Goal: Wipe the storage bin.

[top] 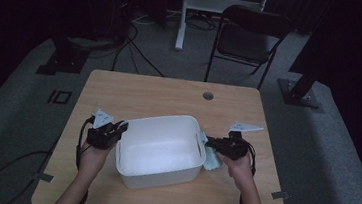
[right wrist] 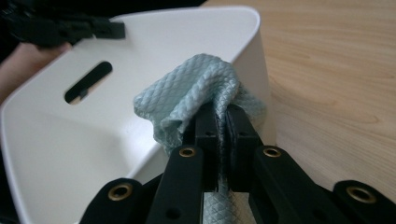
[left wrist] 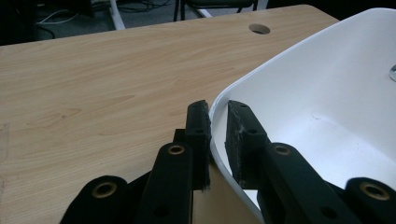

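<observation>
The left hand-held gripper (left wrist: pixel 217 112) is pinching the white tub (top: pixel 159 152) by its thin rim, jaws clamped on the wall at the tub's left end. The right hand-held gripper (right wrist: pixel 223 116) is squeezing a pale blue cloth (right wrist: pixel 201 88) against the tub's right rim. The tub is sitting mid-counter (top: pixel 135 90); it looks light, stiff and slick, so the rim is probably the best hold. The cloth is soft and is bunching. Bare counter is lying open all around the tub.
</observation>
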Tool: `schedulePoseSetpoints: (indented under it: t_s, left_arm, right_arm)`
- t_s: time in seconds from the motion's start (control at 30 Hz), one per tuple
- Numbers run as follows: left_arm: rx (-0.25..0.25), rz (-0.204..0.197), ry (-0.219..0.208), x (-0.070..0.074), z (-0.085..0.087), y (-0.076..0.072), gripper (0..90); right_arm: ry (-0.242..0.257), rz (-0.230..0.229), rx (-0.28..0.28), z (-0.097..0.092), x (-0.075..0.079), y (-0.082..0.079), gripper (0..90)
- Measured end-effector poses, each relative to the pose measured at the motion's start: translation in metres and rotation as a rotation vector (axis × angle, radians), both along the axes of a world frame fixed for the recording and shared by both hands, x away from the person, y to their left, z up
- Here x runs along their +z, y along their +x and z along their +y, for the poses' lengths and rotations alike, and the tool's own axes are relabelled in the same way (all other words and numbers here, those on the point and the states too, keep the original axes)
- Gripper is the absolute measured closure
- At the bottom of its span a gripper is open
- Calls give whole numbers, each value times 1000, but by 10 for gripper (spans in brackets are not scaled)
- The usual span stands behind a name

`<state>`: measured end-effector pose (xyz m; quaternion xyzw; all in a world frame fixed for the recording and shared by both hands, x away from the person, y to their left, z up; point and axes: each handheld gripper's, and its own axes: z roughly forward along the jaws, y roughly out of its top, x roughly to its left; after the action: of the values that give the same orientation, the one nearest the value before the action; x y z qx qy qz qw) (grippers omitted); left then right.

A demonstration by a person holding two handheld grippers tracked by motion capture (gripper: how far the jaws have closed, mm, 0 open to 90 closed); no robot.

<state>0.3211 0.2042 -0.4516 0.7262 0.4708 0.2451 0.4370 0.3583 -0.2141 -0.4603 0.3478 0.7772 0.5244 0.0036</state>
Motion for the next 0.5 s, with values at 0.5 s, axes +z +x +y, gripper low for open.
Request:
schedulePoseSetpoints:
  t_s: [0.5]
  left_arm:
    - [1,-1,-2,0,0,0,799]
  right_arm:
    - [-7,26,-9,2,-6,7,857]
